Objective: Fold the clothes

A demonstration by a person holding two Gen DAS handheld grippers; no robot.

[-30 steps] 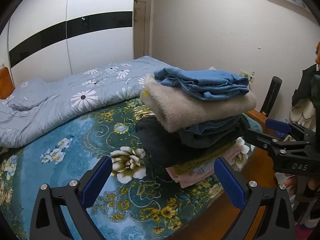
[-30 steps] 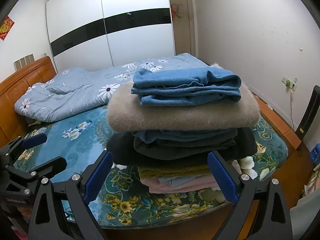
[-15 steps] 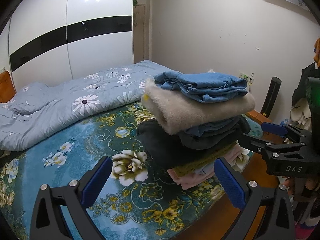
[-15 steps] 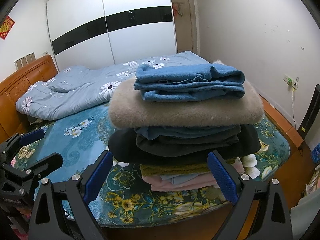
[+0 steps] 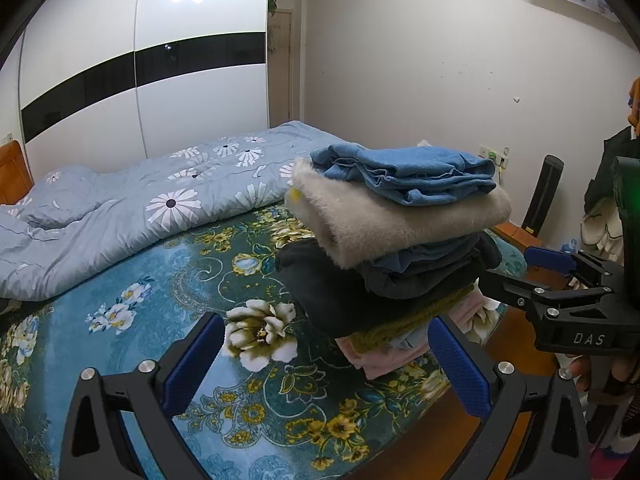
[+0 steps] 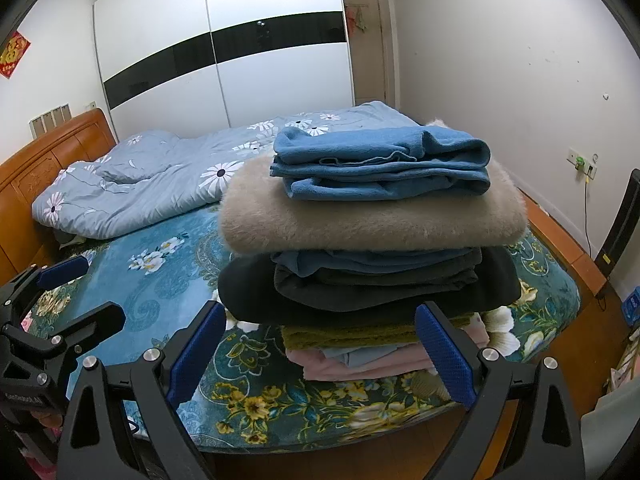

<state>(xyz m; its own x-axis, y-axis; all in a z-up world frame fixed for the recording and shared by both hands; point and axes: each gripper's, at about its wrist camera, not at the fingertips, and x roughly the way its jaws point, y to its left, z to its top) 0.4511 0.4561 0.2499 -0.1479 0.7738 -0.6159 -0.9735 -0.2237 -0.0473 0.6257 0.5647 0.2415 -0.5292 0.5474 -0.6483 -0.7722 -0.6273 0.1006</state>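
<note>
A tall stack of folded clothes (image 5: pixel 400 248) (image 6: pixel 372 232) stands on the bed near its foot corner. On top lies a folded blue garment (image 5: pixel 404 176) (image 6: pixel 380 164). Under it come a fluffy beige one (image 5: pixel 400 220) (image 6: pixel 372 216), dark ones, an olive one and pink ones at the bottom. My left gripper (image 5: pixel 326 360) is open and empty, short of the stack's left side. My right gripper (image 6: pixel 318 352) is open and empty, facing the stack's front. Each gripper also shows in the other's view: the right gripper (image 5: pixel 560 280) and the left gripper (image 6: pixel 60 292).
The bed has a teal floral cover (image 5: pixel 160 300) (image 6: pixel 160 280), with a crumpled light blue daisy duvet (image 5: pixel 140 208) (image 6: pixel 160 176) at its far side. A wooden headboard (image 6: pixel 48 168) is at the left. A black chair (image 5: pixel 544 192) (image 6: pixel 624 220) stands by the right wall, and a white wardrobe (image 6: pixel 240 60) is behind.
Both views have shifted only slightly. The stack looks the same and both grippers stay open and empty.
</note>
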